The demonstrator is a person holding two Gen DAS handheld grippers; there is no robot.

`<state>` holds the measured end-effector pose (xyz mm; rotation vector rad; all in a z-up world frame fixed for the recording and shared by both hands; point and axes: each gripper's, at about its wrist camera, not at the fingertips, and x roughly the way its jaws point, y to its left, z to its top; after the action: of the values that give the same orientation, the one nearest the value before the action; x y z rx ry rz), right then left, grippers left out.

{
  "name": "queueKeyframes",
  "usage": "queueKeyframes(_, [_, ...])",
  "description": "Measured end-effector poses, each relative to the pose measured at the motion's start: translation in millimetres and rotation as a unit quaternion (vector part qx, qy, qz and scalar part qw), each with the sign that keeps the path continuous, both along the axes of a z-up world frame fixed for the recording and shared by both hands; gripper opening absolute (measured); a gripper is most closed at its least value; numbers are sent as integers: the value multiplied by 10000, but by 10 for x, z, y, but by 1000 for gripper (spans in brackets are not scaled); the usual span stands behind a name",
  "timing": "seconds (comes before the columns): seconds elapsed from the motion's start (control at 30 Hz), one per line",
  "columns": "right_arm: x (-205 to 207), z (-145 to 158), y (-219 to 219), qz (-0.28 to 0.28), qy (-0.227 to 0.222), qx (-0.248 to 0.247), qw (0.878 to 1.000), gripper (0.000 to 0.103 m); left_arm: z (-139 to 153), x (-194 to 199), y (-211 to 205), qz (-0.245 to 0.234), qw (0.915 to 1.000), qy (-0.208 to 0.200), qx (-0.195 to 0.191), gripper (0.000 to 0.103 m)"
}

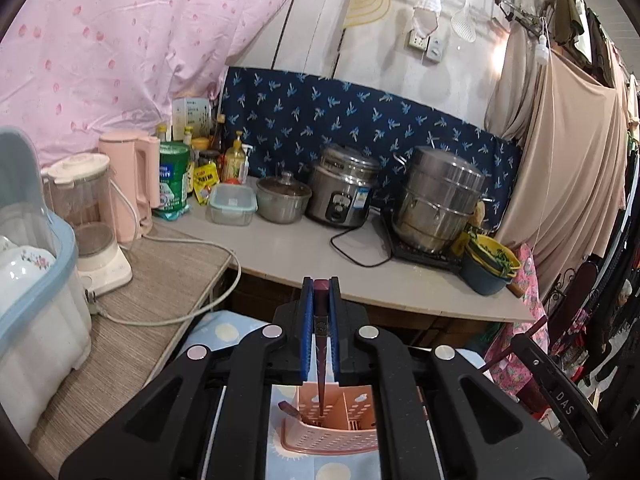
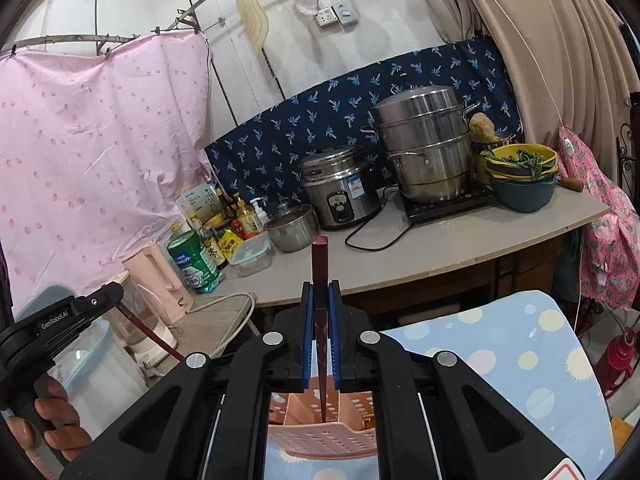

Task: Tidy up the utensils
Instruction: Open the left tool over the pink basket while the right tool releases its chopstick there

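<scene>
My left gripper (image 1: 321, 282) is shut on a dark red chopstick (image 1: 321, 332) that stands nearly upright between the blue pads. Its tip hangs over the pink perforated utensil holder (image 1: 332, 436). My right gripper (image 2: 321, 284) is shut on a second dark red chopstick (image 2: 320, 264), with its tip at the top of the same pink holder (image 2: 320, 436). The holder stands on a blue dotted cloth (image 2: 500, 352). A dark handle (image 1: 289, 407) sticks out of the holder's left side. In the right wrist view, a hand (image 2: 52, 420) holds the left gripper's housing (image 2: 72, 316).
A counter (image 1: 304, 248) behind holds a rice cooker (image 1: 344, 192), a steel steamer pot (image 1: 440, 200) on a hob, a lidded pot (image 1: 282, 198), bottles, a pink kettle (image 1: 128, 176), a blender (image 1: 88, 216) and stacked bowls (image 2: 520, 176). A dish bin (image 1: 36, 280) stands at the left.
</scene>
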<state>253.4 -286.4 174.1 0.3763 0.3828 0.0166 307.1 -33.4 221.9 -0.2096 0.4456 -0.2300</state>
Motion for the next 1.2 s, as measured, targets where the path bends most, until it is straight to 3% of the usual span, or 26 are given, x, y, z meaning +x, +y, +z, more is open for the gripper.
queueKeyframes(0.33, [82, -287, 86, 13, 336, -227, 9992, 8, -273, 56, -40, -47, 9996, 250, 129, 7])
queueKeyframes(0.5, [17, -291, 91, -6, 311, -274, 9991, 17, -321, 33, -21, -5, 9993, 341, 149, 13])
queueKeyframes(0.83, [-284, -242, 124, 151, 208, -251, 9994, 21, -355, -186, 31, 24, 9991, 374, 198, 25])
queueKeyframes(1.2, [-813, -442, 265, 317, 323, -329, 9984, 21, -547, -631, 53, -96, 9978, 476, 446, 26])
